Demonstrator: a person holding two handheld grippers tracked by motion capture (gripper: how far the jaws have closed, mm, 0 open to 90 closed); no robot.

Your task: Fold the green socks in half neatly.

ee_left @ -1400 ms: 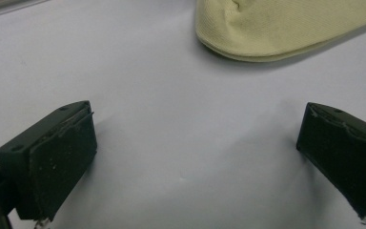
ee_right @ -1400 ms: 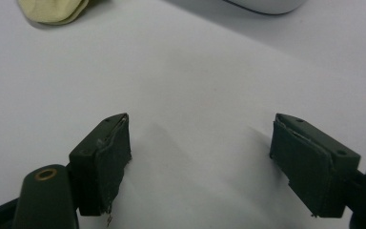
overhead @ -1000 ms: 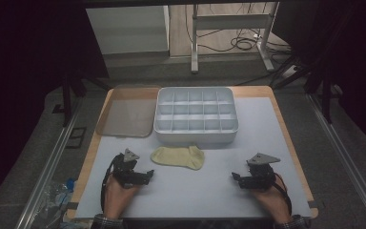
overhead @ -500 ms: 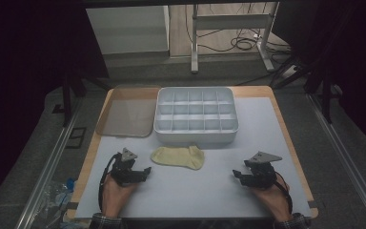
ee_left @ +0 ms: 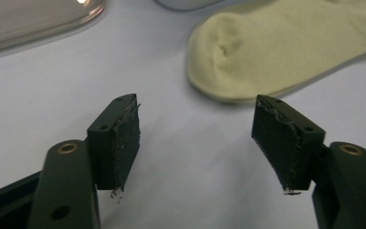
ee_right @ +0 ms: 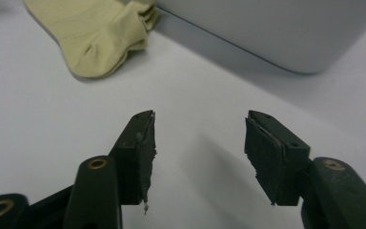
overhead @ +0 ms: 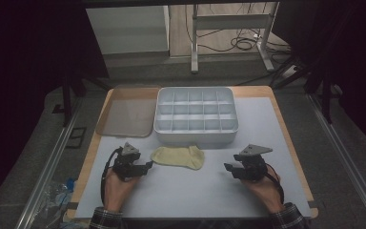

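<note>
Sock (overhead: 178,157): a pale yellow ankle sock lying flat on the white tabletop (overhead: 186,195), just in front of the grey compartment box (overhead: 195,114), between the two hands; the left hand-held gripper (overhead: 147,165) sits just beside its rounded end, jaws standing apart and empty; the right hand-held gripper (overhead: 227,168) rests near the other end, a little farther off, jaws likewise apart and holding nothing. In the left gripper view the sock (ee_left: 286,47) lies just ahead of the jaws, to the right of centre; in the right gripper view its ribbed cuff (ee_right: 140,24) lies close against the wall of the box (ee_right: 276,28). It looks light, soft and limp; it should fold and droop when lifted, so a pinch will likely gather only the top layer unless the jaws close over an edge; the ribbed cuff or the rounded end seem the surest places to take hold; the fabric is unlikely to slip or break. A clear lid (overhead: 126,112) lies to the box's left.
</note>
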